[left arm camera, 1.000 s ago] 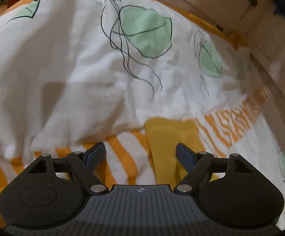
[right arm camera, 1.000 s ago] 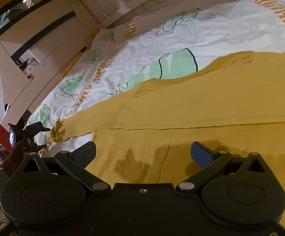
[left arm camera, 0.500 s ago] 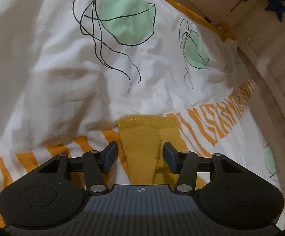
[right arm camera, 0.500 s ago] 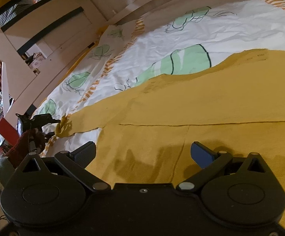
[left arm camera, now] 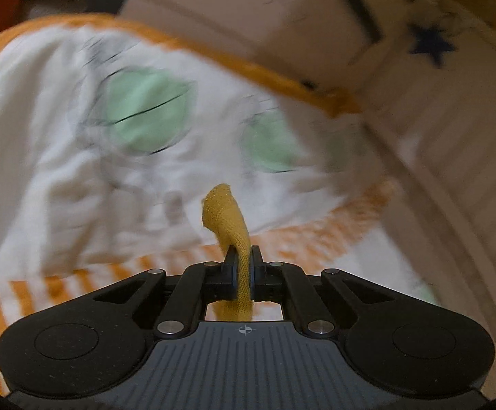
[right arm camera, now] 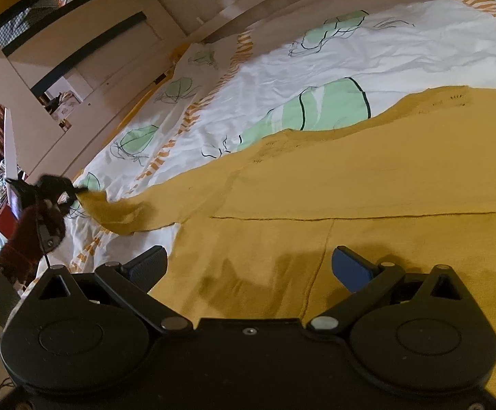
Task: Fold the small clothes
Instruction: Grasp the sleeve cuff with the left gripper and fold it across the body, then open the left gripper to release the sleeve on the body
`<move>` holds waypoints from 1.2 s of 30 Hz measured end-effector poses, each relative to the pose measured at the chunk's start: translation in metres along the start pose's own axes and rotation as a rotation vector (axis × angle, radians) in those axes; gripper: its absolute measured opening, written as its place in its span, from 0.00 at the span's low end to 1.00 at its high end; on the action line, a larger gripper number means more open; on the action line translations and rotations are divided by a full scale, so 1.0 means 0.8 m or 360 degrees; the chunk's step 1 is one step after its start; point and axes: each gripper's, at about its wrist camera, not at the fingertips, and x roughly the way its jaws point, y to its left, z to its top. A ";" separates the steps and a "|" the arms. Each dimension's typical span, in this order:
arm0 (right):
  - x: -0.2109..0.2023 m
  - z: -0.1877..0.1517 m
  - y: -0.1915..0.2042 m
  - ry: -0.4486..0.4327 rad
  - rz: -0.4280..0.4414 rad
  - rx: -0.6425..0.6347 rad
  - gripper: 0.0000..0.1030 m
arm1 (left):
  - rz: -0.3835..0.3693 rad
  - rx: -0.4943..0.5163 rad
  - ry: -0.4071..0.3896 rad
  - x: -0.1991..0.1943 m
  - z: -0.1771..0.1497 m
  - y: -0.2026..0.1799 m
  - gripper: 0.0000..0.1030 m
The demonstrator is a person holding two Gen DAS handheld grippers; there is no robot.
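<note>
— Mustard knit, that sweater [right arm camera: 367, 184]: where does it lie?
— Flat on the bed's white printed sheet [right arm camera: 367, 51], sleeve cuff [left arm camera: 229, 218] raised.
— Who holds the cuff?
— Left hand-held gripper [left arm camera: 243, 275], fingers pressed together on it.
— And the right hand-held gripper [right arm camera: 249, 268]?
— Spread wide above the sweater's body, holding nothing.
</note>
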 end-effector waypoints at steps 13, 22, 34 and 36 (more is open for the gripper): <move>-0.037 0.029 -0.015 -0.0106 -0.0141 0.0097 1.00 | -0.0574 0.0495 0.0134 -0.072 -0.109 -0.206 0.05; -0.054 0.042 -0.049 -0.0145 -0.0229 0.0260 1.00 | -0.0847 0.0798 0.0568 -0.062 -0.266 -0.276 0.06; -0.068 0.051 -0.069 -0.0200 -0.0284 0.0329 1.00 | -0.1063 0.0988 0.0888 -0.061 -0.340 -0.286 0.22; -0.066 0.050 -0.070 -0.0194 -0.0294 0.0328 1.00 | -0.1084 0.1005 0.0864 -0.068 -0.339 -0.290 0.23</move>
